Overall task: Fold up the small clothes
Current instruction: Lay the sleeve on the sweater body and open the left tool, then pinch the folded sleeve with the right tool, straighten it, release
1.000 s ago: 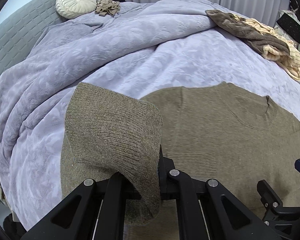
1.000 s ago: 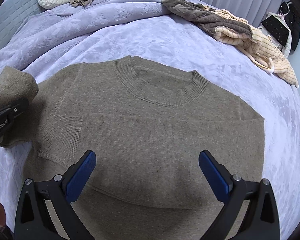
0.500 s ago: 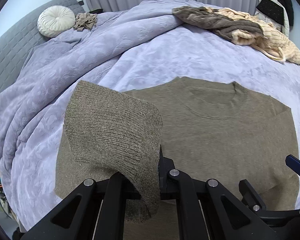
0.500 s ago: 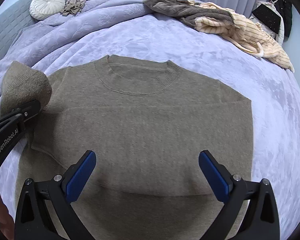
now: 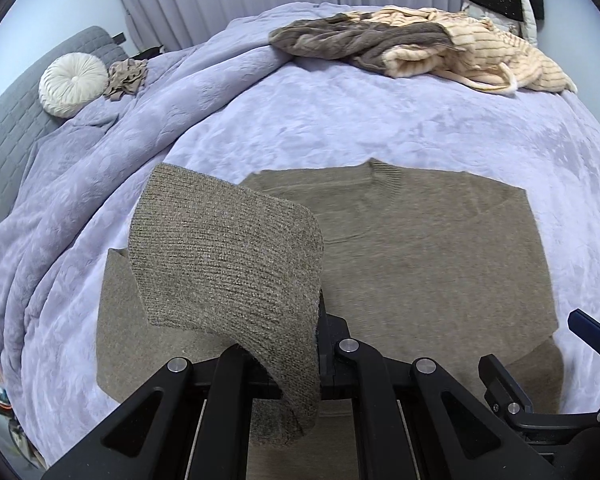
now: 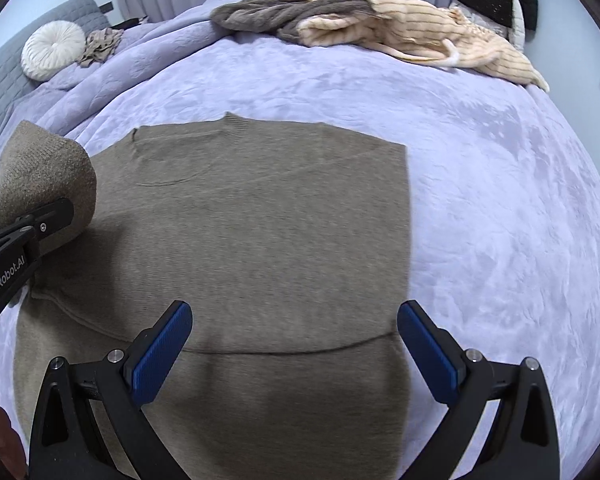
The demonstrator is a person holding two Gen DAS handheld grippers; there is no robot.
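Observation:
An olive-brown knit sweater [image 5: 420, 248] [image 6: 268, 220] lies flat on the lavender bedspread [image 6: 480, 184], neckline toward the far side. My left gripper [image 5: 316, 320] is shut on the sweater's sleeve cuff [image 5: 224, 256], which is lifted and drapes over the fingers, hiding the tips. In the right wrist view that gripper [image 6: 28, 228] holds the cuff [image 6: 40, 168] above the sweater's left part. My right gripper [image 6: 294, 316] stands open over the sweater's lower half, with nothing between its blue pads [image 6: 160, 352]. One of its blue pads [image 5: 588, 328] shows at the right edge of the left wrist view.
A heap of grey-brown and cream striped clothes [image 5: 420, 52] [image 6: 360, 20] lies at the far side of the bed. A round white cushion [image 5: 74, 82] and a small crumpled beige garment [image 5: 126, 78] sit by the grey headboard [image 5: 4, 128]. Curtains hang behind.
Both grippers have moved to the right across the sweater, so its neckline has slid left in both views. The left gripper keeps hold of the raised cuff; the right stays open.

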